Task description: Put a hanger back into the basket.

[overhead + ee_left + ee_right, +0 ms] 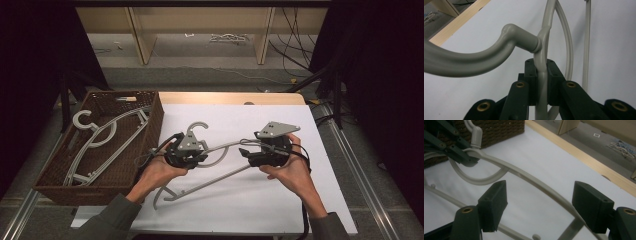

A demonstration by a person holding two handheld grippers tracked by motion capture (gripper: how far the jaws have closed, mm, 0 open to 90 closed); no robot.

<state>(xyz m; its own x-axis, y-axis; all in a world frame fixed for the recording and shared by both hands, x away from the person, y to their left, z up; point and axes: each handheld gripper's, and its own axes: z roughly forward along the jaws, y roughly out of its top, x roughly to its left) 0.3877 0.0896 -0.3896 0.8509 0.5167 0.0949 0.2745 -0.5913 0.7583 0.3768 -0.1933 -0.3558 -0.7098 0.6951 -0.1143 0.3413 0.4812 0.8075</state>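
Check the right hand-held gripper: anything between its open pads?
Yes: in the right gripper view the grey hanger has its upper arm running between the pads of the right hand-held gripper, which stand apart from it, not pressing.

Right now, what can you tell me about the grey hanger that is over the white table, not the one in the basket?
The hanger is pale grey and looks like plastic, with a round open hook on top, curved shoulders and a straight lower bar. It is held over the white table, beside the brown woven basket. The left hand-held gripper is shut on its frame just below the hook's neck. The right hand-held gripper has open jaws on either side of one shoulder, with the pads not touching it.
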